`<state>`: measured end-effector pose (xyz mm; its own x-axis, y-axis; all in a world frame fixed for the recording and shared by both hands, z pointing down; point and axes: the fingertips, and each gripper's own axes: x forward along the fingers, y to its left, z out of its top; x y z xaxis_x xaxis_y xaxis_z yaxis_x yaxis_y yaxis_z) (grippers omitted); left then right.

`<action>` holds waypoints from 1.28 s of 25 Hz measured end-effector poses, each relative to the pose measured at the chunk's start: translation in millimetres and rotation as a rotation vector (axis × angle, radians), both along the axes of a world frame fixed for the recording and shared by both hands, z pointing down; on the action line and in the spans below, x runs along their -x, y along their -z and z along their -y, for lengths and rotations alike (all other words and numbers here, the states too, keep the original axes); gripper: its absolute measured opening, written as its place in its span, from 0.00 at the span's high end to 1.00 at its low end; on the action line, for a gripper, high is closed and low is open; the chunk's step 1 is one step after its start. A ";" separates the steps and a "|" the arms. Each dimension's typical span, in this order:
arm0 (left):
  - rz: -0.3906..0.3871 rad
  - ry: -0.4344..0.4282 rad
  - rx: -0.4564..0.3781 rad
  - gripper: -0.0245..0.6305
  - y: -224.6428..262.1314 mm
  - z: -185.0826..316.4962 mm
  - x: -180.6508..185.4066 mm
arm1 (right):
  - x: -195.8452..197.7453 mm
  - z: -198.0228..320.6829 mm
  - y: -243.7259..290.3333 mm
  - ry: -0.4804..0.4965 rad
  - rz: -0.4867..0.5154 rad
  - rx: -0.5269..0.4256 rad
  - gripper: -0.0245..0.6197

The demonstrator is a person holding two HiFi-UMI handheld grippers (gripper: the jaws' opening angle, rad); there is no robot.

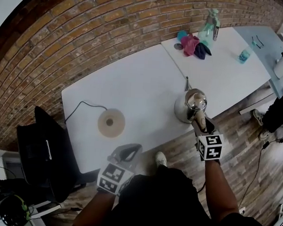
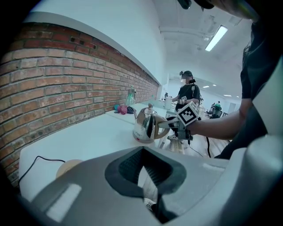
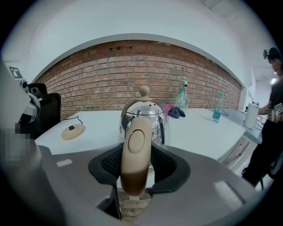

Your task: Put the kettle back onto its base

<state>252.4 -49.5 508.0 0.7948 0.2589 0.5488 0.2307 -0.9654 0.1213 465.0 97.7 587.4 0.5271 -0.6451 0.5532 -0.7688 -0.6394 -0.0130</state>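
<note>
Kettle not on its base yet

Left gripper [image 1: 136, 149] hangs off the front of the white table [image 1: 134, 72], jaws pressed together on nothing. The round base [image 1: 111, 122] sits well left of the steel kettle [image 1: 189, 104] at the near edge. Right gripper [image 1: 199, 119] is clamped on its tan handle [image 3: 135, 154].

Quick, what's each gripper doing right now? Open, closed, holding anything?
Left gripper: closed, holding nothing.
Right gripper: closed on the handle of the kettle.
</note>
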 end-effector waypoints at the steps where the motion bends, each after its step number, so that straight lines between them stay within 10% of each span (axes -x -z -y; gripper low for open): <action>1: 0.001 0.003 0.000 0.96 -0.1 0.6 0.6 | 0.3 1.2 -0.6 0.002 0.001 0.000 0.69; 16: -0.029 0.115 0.003 0.96 0.4 22.8 15.4 | -15.4 19.0 39.7 0.026 -0.084 -0.033 0.72; 32: -0.057 0.418 0.008 0.96 5.2 88.0 67.2 | -11.0 128.5 105.3 0.262 -0.082 -0.151 0.81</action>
